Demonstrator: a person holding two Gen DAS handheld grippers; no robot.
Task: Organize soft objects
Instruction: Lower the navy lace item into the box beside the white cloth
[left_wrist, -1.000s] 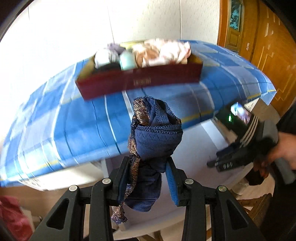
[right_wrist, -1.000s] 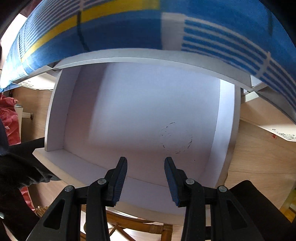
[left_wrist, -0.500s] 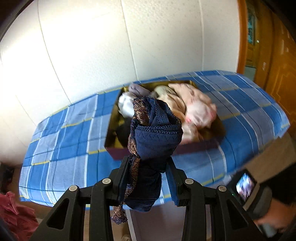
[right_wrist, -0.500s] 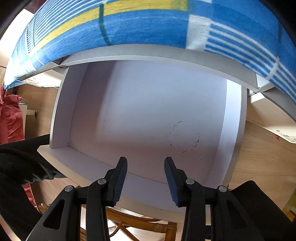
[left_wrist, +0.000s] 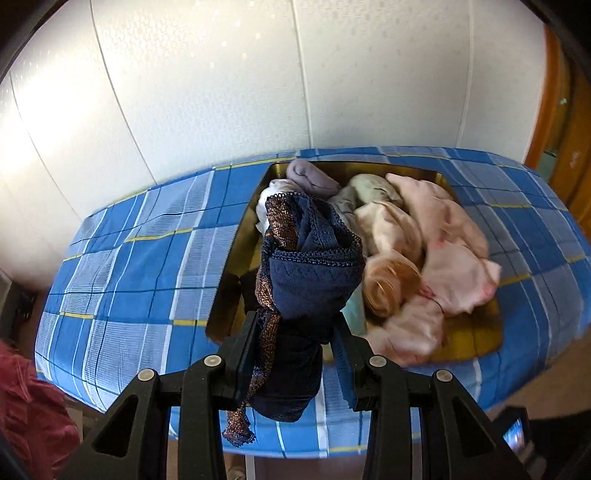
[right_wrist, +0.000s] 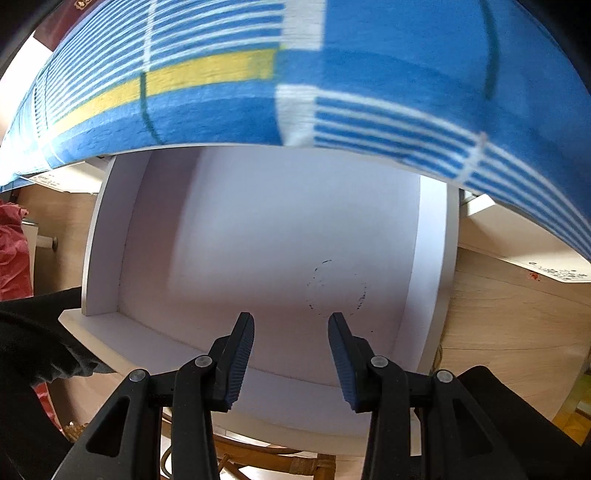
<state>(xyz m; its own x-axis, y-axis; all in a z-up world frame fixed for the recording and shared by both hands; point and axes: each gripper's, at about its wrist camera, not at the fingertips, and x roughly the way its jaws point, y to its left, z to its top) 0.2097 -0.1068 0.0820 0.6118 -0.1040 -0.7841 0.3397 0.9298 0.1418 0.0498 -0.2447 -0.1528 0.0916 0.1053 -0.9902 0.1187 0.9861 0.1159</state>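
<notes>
The left claw (left_wrist: 293, 354) was clenched on a bunched navy lace garment (left_wrist: 306, 273), which stood up lengthwise from between its jaws and hung a little below them. Straight ahead and below lay the gold-lined box (left_wrist: 469, 343) on the blue checked counter (left_wrist: 140, 266), already crowded with pink clothes (left_wrist: 443, 258); only its near left corner looked free, so that seemed the likely landing spot. The right claw (right_wrist: 291, 354) hung released and empty over a bare white drawer (right_wrist: 280, 236), well apart from the box.
</notes>
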